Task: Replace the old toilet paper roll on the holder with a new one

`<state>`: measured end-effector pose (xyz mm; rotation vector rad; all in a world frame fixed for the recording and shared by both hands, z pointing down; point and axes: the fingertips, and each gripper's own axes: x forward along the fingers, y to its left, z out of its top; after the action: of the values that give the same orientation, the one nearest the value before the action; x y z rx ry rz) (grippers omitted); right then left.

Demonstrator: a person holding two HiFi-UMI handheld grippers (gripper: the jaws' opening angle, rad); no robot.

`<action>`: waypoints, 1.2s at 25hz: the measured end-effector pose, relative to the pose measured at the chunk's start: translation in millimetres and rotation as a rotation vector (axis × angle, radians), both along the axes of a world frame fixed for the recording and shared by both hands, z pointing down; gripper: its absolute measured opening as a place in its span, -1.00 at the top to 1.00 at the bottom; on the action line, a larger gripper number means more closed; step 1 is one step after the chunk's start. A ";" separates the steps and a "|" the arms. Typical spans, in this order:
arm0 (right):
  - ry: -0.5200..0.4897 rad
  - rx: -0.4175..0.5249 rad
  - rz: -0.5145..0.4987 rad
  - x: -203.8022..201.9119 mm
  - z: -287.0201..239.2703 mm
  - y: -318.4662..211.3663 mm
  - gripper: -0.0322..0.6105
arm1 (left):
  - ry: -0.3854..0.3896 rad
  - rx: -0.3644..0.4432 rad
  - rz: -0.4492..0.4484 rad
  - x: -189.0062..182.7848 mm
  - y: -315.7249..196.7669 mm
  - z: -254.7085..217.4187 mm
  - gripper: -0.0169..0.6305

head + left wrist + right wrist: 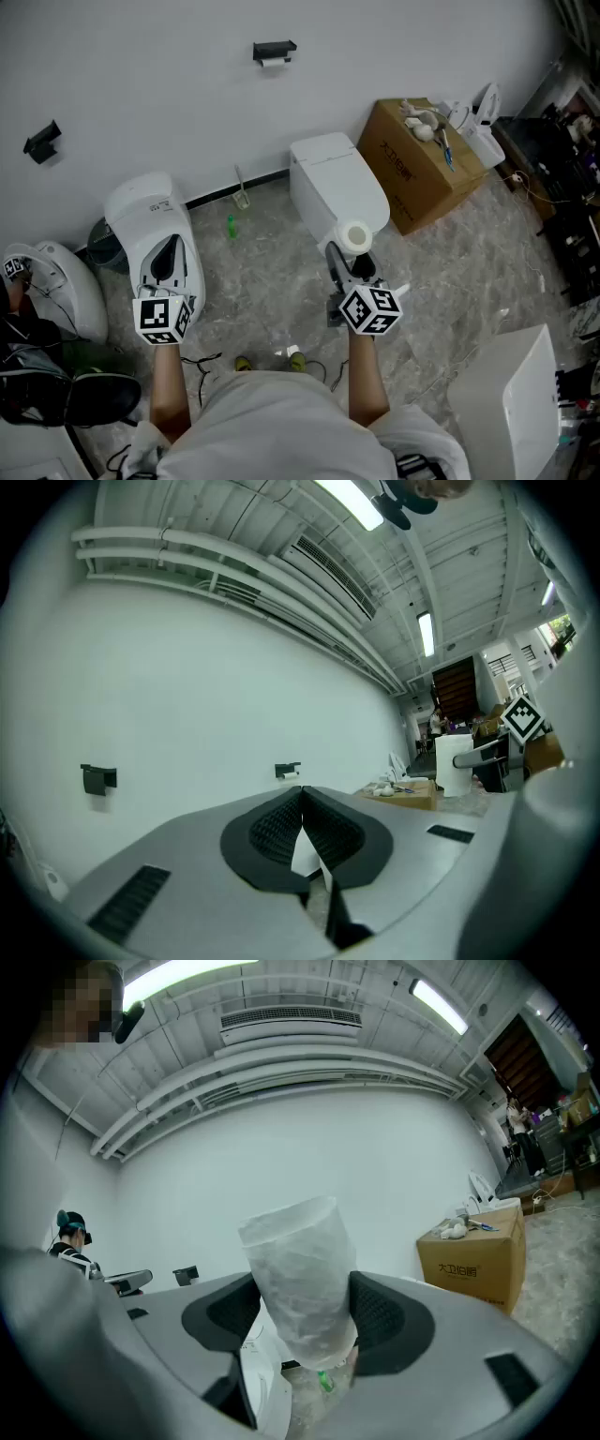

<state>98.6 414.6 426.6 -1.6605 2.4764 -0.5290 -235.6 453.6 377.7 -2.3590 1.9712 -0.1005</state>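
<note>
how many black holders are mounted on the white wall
2. One black holder is on the wall behind the white toilet, carrying a small roll; the other holder is further left on the same wall. More could lie beyond the frame.

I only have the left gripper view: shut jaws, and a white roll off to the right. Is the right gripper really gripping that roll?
Observer: Yes. In its own view the right gripper has both pads pressed on the sides of the new roll, held on end.
Reviewer: What stands between it and the holder?
Observer: The head view shows a white toilet on the floor just ahead of that gripper, with the holder on the wall beyond.
Reviewer: Anything loose nearby?
Observer: A small green object near the wall's foot.
</note>
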 end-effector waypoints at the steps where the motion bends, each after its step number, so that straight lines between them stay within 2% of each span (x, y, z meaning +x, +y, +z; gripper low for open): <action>1: -0.001 0.001 -0.001 0.3 -0.3 0.3 -0.05 | 0.000 -0.002 0.001 1.2 0.4 0.1 0.89; 8: -0.004 0.010 -0.009 0.5 -1.1 5.9 -0.05 | 0.000 0.002 0.005 6.2 5.8 -0.7 0.89; 13: 0.033 0.032 -0.030 0.0 -7.7 9.7 -0.05 | 0.001 -0.010 0.028 14.7 5.0 -1.6 0.89; 20: 0.038 0.043 -0.055 -0.3 -6.6 16.2 -0.05 | -0.041 -0.031 0.054 29.7 5.7 4.9 0.88; 28: 0.034 0.054 -0.075 3.6 -12.2 15.4 -0.05 | -0.017 -0.035 0.048 32.0 3.6 1.9 0.87; 30: 0.032 0.055 -0.068 6.4 -11.2 14.5 -0.06 | -0.010 -0.031 0.050 33.9 3.1 1.4 0.76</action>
<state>105.0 429.1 415.5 -1.5816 2.5535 -0.4408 -201.7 456.7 379.1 -2.4200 1.9184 -0.1414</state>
